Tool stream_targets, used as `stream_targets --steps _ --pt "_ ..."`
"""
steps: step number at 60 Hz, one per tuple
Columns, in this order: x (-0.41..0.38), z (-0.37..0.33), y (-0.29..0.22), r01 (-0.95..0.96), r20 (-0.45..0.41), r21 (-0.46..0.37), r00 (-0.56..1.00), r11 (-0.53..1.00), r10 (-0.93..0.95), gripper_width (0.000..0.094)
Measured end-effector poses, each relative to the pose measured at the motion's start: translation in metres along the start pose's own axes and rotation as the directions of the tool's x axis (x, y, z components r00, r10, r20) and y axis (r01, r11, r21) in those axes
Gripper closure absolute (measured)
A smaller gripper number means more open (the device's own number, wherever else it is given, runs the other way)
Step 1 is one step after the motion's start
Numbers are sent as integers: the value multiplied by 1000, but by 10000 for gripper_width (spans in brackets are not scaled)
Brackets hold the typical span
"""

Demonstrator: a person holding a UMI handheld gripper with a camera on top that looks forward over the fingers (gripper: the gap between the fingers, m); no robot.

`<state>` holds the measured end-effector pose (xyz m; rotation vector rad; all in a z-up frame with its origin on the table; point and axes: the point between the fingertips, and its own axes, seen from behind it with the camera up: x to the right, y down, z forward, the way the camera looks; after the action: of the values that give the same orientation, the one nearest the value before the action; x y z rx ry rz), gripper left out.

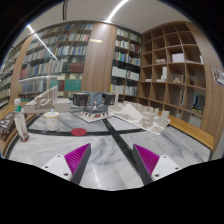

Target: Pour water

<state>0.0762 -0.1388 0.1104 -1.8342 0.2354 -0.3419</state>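
Room is a library: tall bookshelves (pixel 70 55) fill the back wall, and a wooden cubby shelf (pixel 178 68) stands to the right, mostly bare with a few small items in its compartments. Ceiling light strips (pixel 45 42) run overhead.

Marble-pattern table (pixel 110 150) spans the foreground, white with grey veining. Far edge of it is cluttered: a pale rounded thing, maybe a chair back or stand (pixel 38 100), toward the left; a dark boxy object (pixel 97 100) near the middle; loose clear or white items (pixel 150 118) to the right, too small to identify.

Task items: a bottle (pixel 20 122) with a label stands upright at the table's left, well beyond the fingers and off to their left. Near it a white cup (pixel 51 121), and just right of that a small red dish or lid (pixel 79 130). Can't tell if there's water in any of them.

Gripper (pixel 113 158): fingers spread wide, magenta pads (pixel 76 157) facing each other, only bare tabletop between them. Holding nothing, touching nothing.
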Motion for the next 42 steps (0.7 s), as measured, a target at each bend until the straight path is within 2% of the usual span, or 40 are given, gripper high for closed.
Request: stream_targets --steps 12,21,32,42 --pt "-31 -36 37 32 48 -56 998 998 -29 77" --pt "-96 -76 41 53 141 -63 989 997 -43 72" --pt "-224 -99 12 -18 269 -29 963 999 25 69" --pt "-342 -75 -20 3 360 55 933 998 -22 76"
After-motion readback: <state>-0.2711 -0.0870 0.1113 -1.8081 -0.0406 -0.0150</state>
